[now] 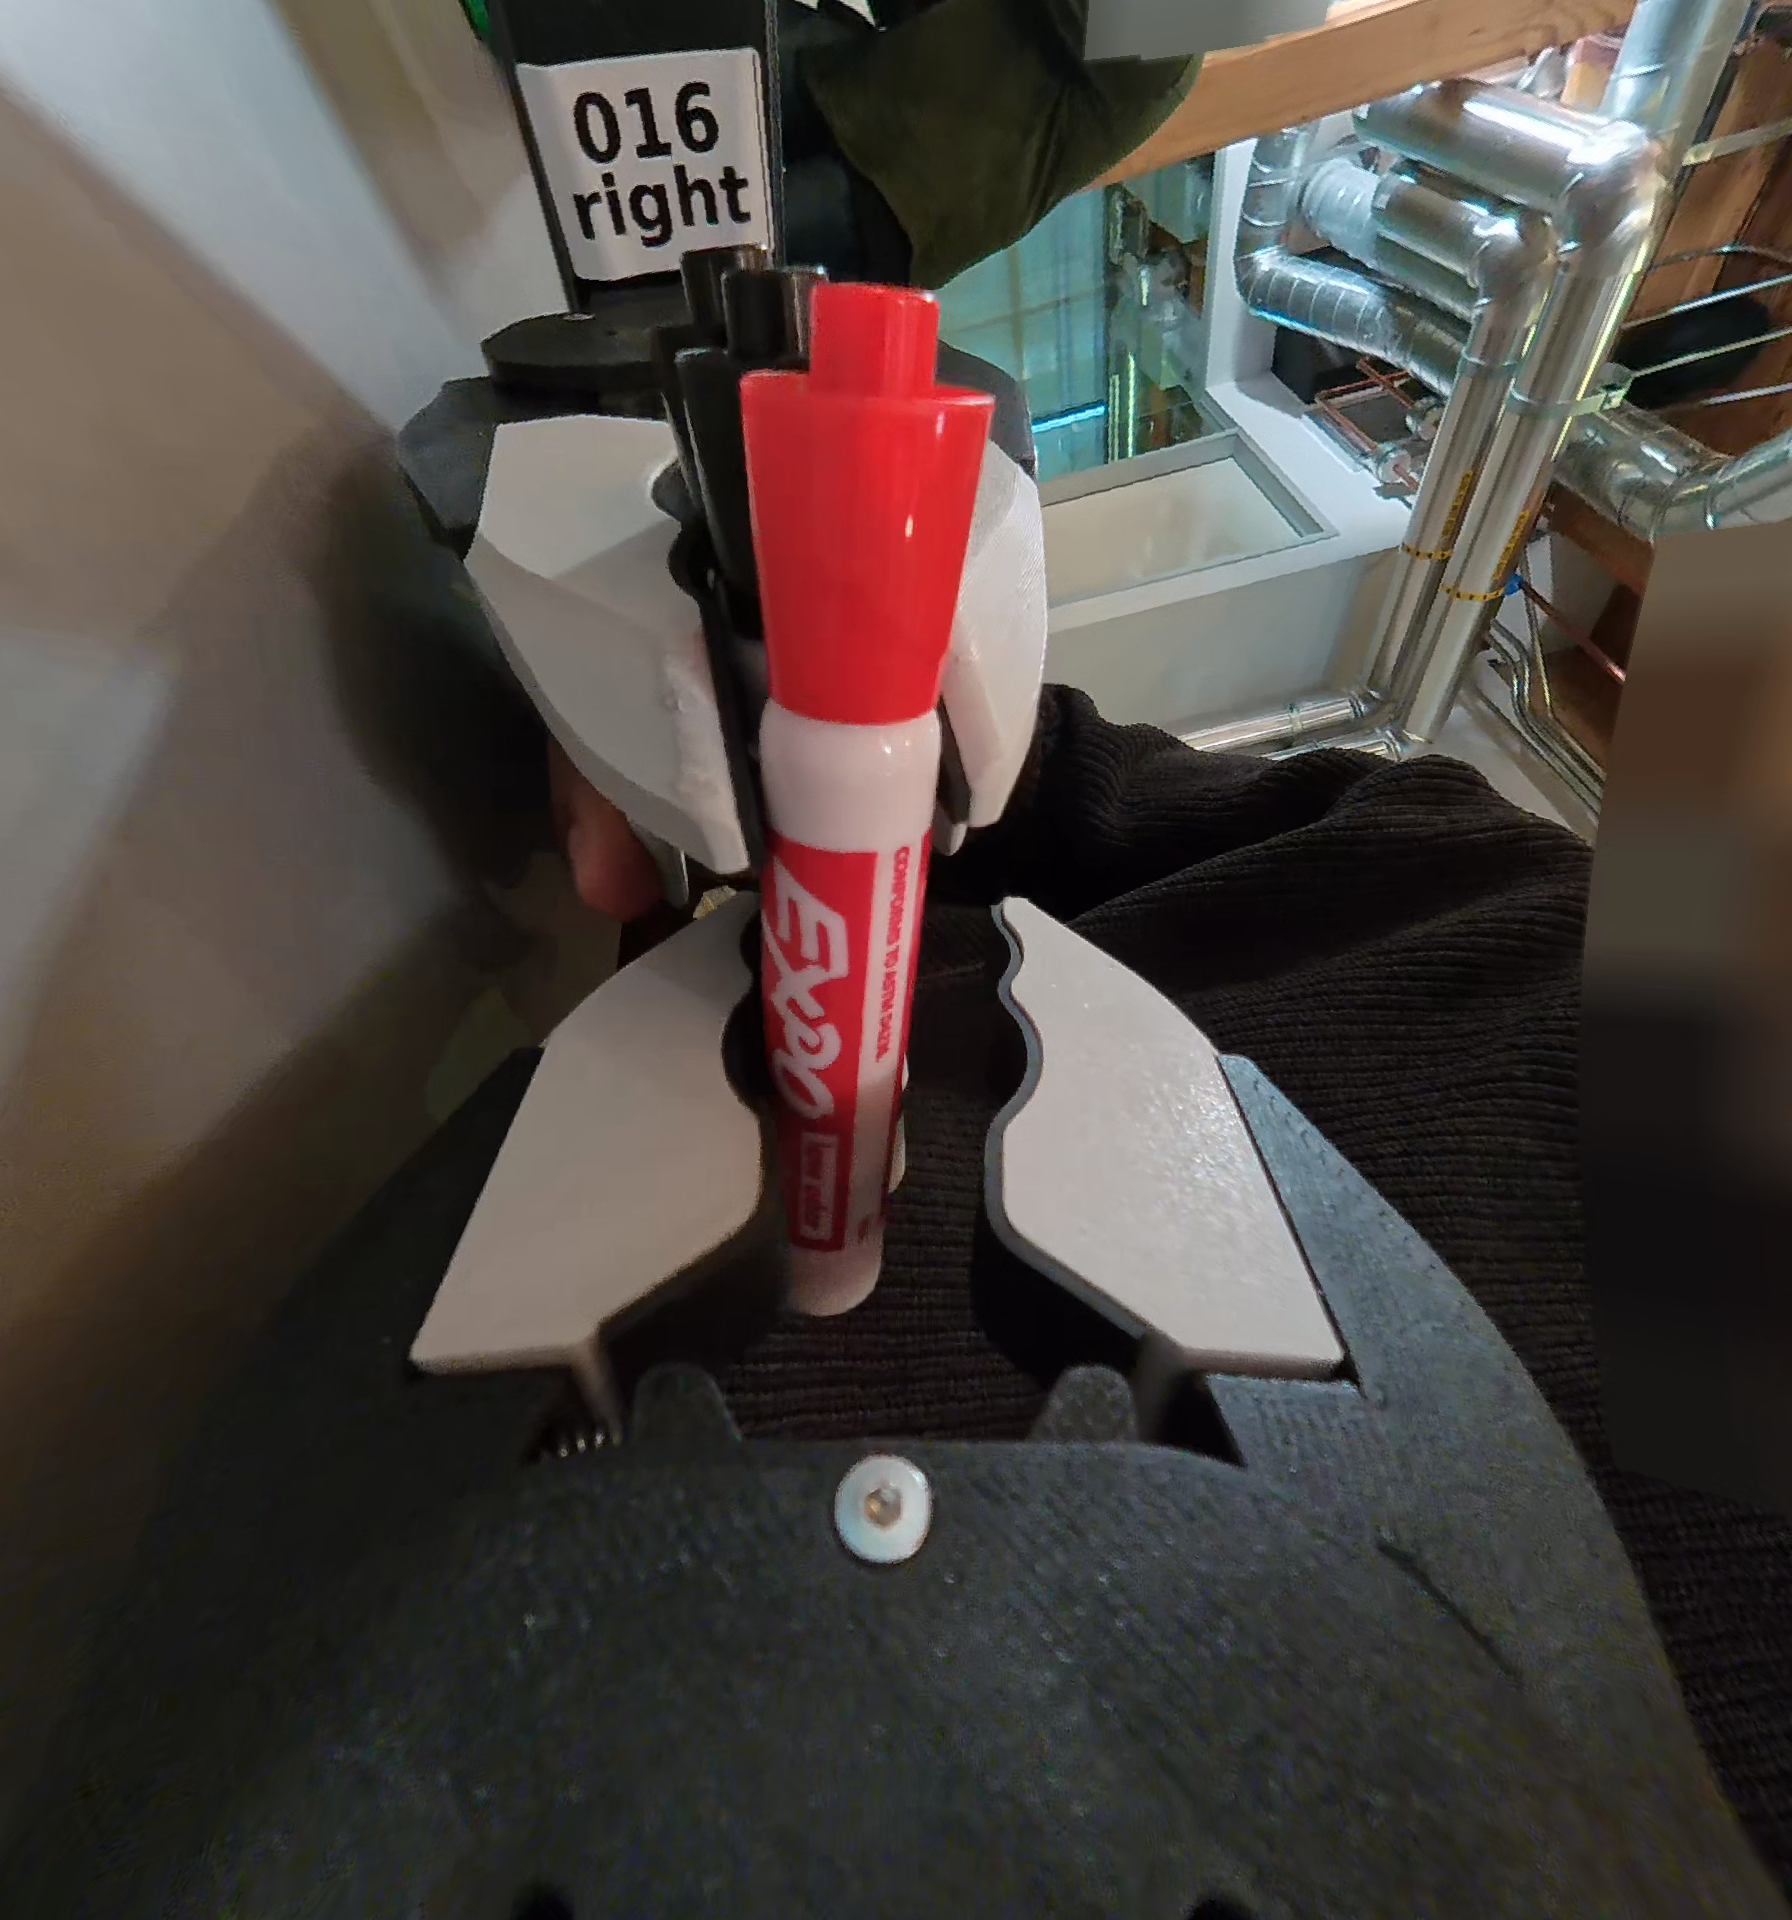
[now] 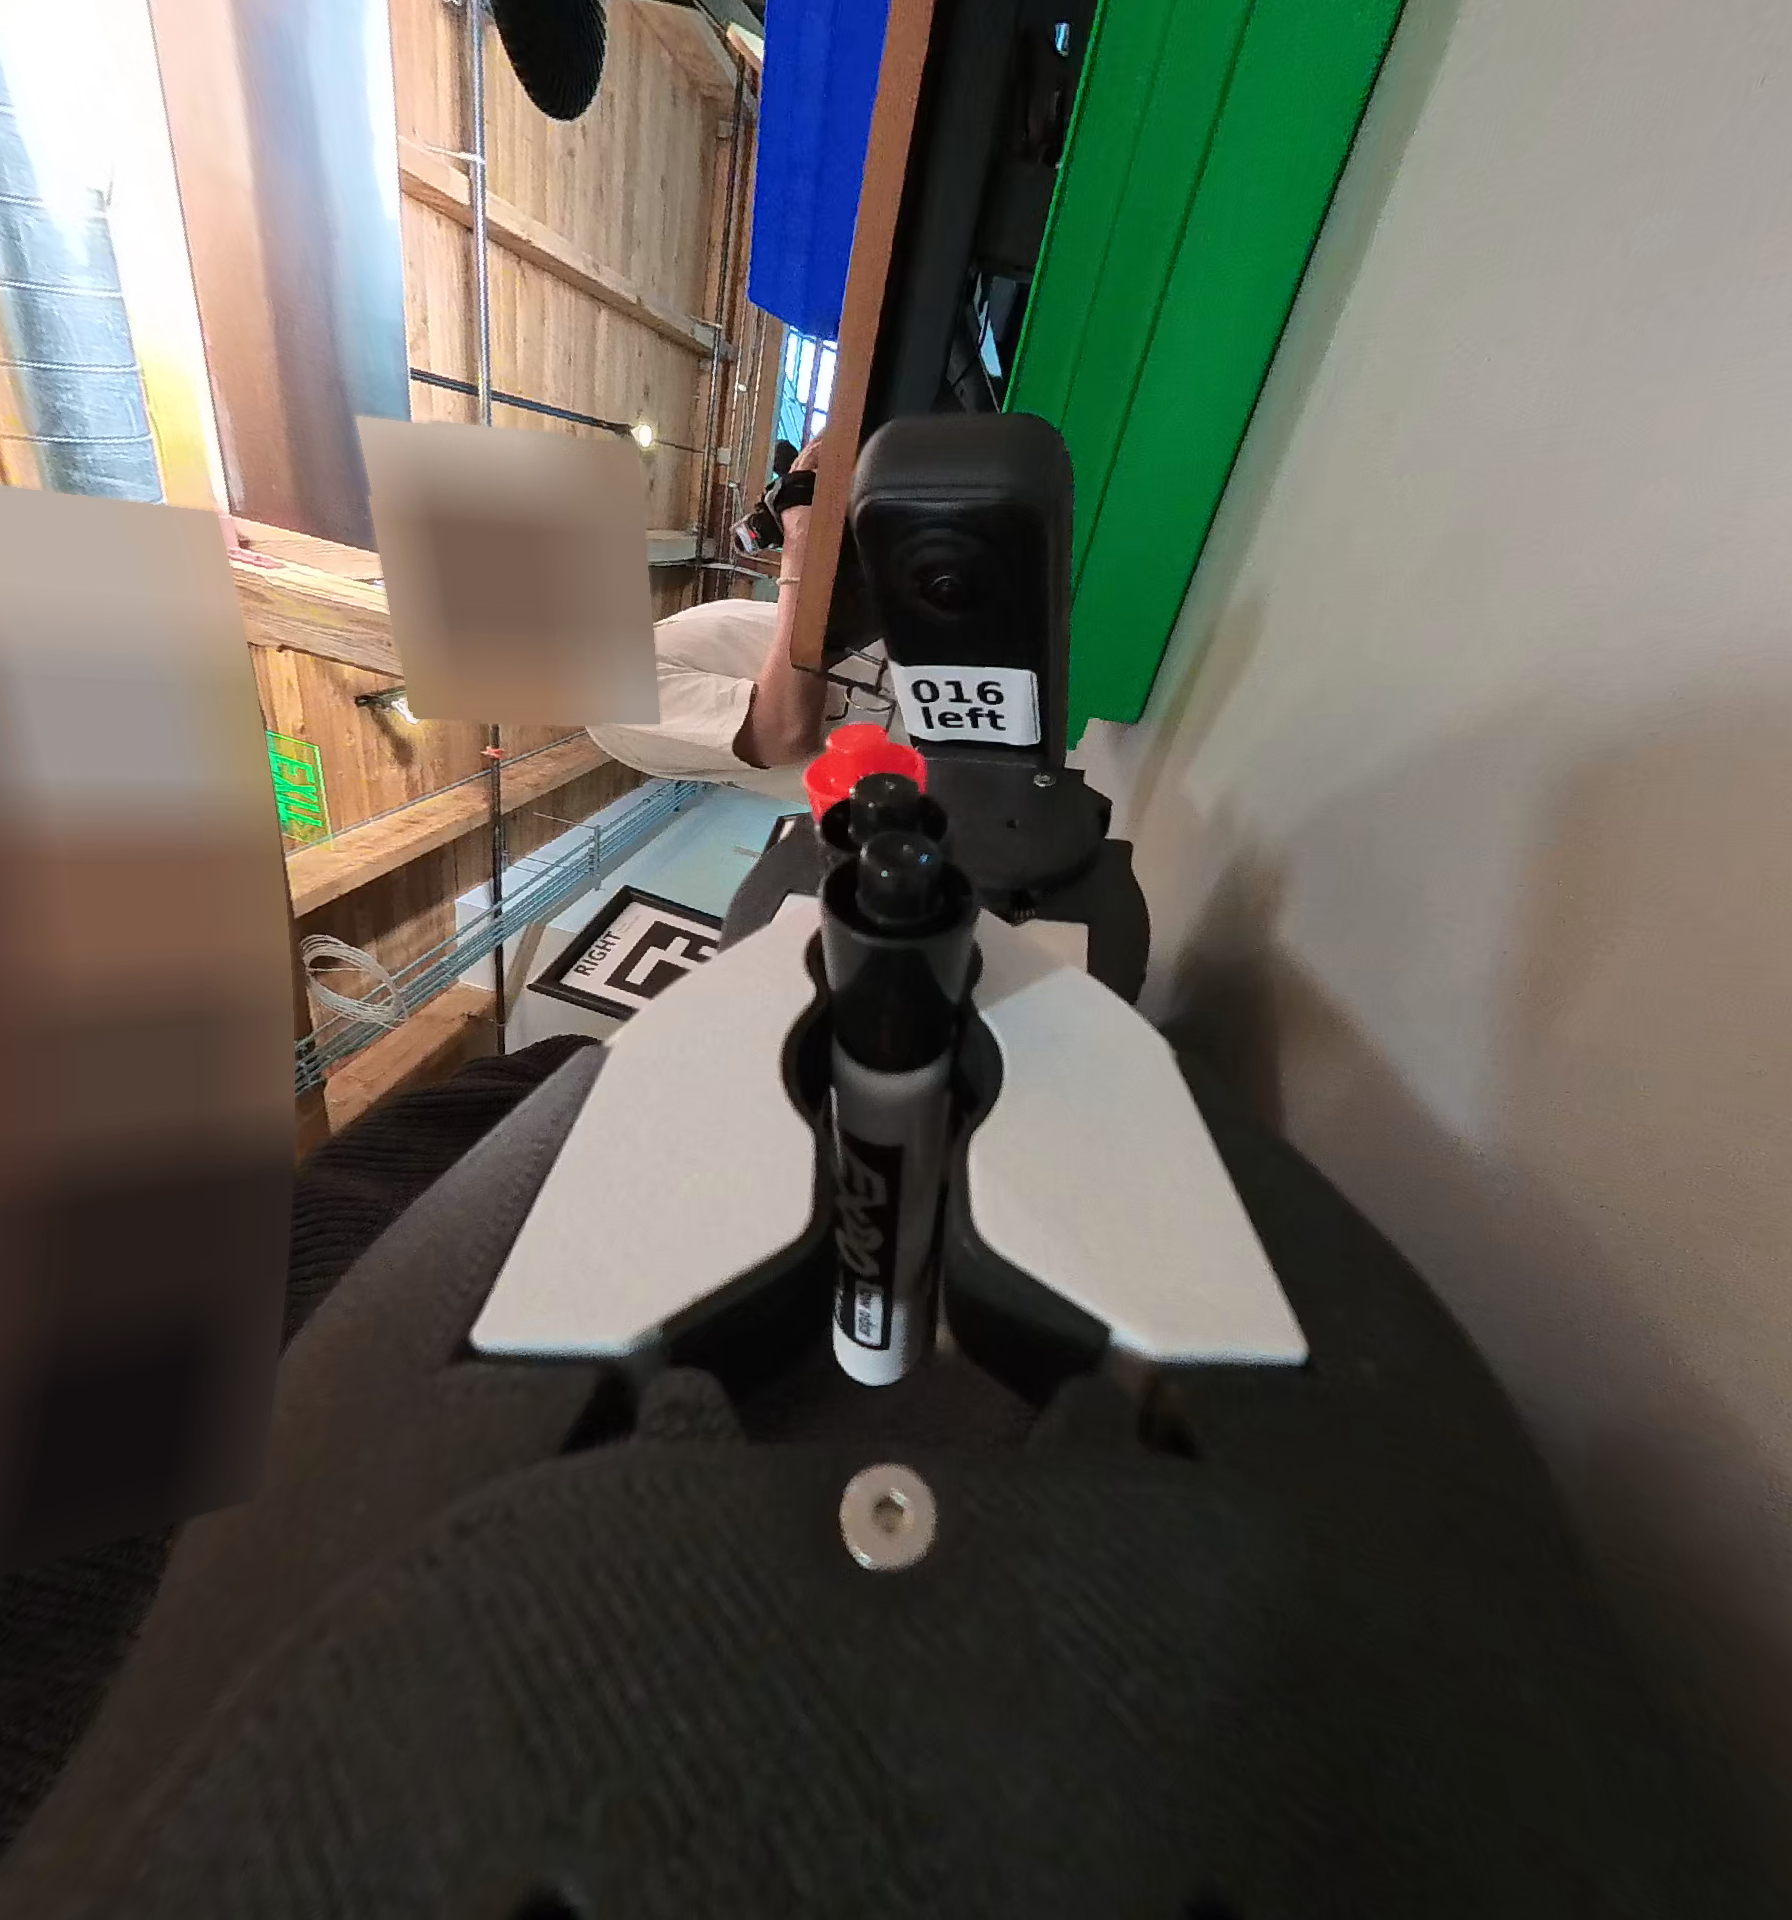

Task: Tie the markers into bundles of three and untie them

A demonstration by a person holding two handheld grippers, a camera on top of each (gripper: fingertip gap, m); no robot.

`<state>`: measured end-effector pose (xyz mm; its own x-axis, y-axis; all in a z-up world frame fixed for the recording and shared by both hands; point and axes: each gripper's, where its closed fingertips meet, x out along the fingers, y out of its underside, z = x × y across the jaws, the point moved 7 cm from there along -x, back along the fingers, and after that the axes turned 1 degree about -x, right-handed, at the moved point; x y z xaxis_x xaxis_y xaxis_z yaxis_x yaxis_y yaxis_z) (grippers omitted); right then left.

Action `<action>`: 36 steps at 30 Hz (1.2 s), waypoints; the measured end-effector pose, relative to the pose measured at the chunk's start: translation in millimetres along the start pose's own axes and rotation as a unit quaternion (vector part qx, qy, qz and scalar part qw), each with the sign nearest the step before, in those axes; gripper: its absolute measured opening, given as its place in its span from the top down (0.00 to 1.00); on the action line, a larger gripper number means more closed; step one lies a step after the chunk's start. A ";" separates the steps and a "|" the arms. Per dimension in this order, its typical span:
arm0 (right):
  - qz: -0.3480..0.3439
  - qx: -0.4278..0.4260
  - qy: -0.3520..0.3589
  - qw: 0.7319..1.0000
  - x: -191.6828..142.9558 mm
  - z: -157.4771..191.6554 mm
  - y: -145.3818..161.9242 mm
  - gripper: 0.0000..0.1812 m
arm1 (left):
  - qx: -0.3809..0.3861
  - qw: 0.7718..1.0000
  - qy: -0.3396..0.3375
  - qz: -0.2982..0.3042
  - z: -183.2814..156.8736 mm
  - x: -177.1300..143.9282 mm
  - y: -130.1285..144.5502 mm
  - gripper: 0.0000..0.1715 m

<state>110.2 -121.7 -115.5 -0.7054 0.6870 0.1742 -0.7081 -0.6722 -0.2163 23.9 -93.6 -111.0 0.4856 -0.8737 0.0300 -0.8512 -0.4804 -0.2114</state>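
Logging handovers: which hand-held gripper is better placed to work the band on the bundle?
Probably left hand-held gripper: open around red-capped marker, while right hand-held gripper clamps the bundle.

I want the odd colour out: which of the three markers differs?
The red-capped marker; the other two markers have black caps.

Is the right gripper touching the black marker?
Touching. The right wrist view shows the right gripper with both fingers pressed against the black marker, no gap.

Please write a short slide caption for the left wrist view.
Open left gripper around a red marker, bundled with black markers held by the right gripper.
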 end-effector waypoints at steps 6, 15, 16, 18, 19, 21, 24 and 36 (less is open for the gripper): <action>0.001 0.000 0.006 1.000 -0.8 -1.2 -0.2 0.90 | 0.008 1.000 -0.012 0.006 1.1 0.3 0.8 0.78; 0.005 -0.003 -0.002 1.000 1.0 0.5 0.8 0.90 | 0.015 1.000 -0.014 0.019 0.6 4.6 4.5 0.79; 0.006 -0.003 -0.002 1.000 1.5 0.4 1.3 0.90 | 0.016 1.000 -0.015 0.020 0.8 5.3 4.8 0.79; 0.008 -0.003 -0.003 1.000 2.6 0.3 2.4 0.90 | 0.017 0.999 -0.020 0.021 1.4 6.2 5.0 0.81; 0.009 -0.004 -0.003 1.000 3.1 0.4 2.9 0.90 | 0.017 0.999 -0.022 0.022 1.9 6.4 5.2 0.82; 0.010 -0.007 -0.003 1.000 3.8 0.8 3.5 0.89 | 0.018 0.999 -0.026 0.022 2.8 6.6 5.2 0.84; 0.006 -0.013 -0.004 1.000 4.5 1.9 3.7 0.89 | 0.018 0.999 -0.031 0.021 3.8 6.5 5.1 0.87; -0.025 -0.056 0.013 0.998 0.8 7.0 -1.4 0.90 | 0.014 0.999 -0.029 0.017 4.5 6.0 4.2 0.87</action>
<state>110.5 -122.2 -108.3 -0.6673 0.7267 0.1631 -0.7334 -0.6031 -0.3135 24.1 -100.5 -116.1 0.4687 -0.8827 -0.0345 -0.8617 -0.4483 -0.2377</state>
